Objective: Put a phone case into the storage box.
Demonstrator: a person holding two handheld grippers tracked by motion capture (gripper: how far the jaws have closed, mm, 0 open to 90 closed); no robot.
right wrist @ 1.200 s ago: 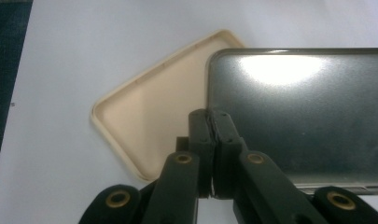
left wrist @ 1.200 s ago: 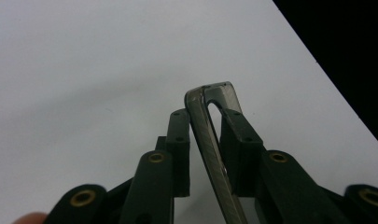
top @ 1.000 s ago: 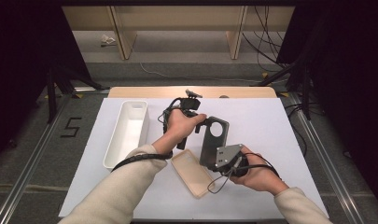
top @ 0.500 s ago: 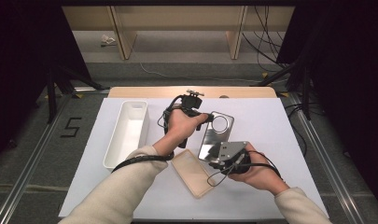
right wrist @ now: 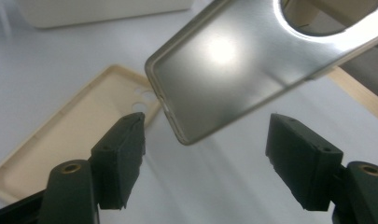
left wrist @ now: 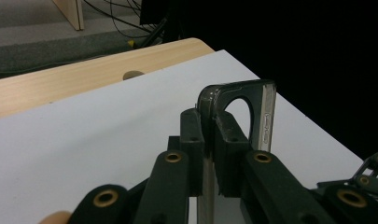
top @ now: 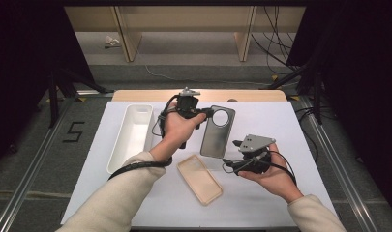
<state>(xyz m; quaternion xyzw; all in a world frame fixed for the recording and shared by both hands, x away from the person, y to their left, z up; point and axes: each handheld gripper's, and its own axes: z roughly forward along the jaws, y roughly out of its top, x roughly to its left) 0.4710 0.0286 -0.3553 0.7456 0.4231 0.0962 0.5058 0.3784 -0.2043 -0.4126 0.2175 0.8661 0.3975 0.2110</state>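
My left gripper (top: pixel 202 115): black jaws, brass-coloured rivets, grey plate on top. My right gripper (top: pixel 231 163): same black, same brass rivets, grey three-cornered plate. Phone case (top: pixel 218 131) between them: dark smoky grey, semi-clear, glossy edge, plain, no print; reads silvery-grey with a white glare spot in the right gripper view. Second case (top: pixel 199 178) flat on the table: pale beige-tan, plain. Tray (top: pixel 131 137): white. Table top (top: pixel 280 121): white sheet, light wood strip at the far edge. My sleeves (top: pixel 117 203): cream. Floor marking: black "5" on grey.
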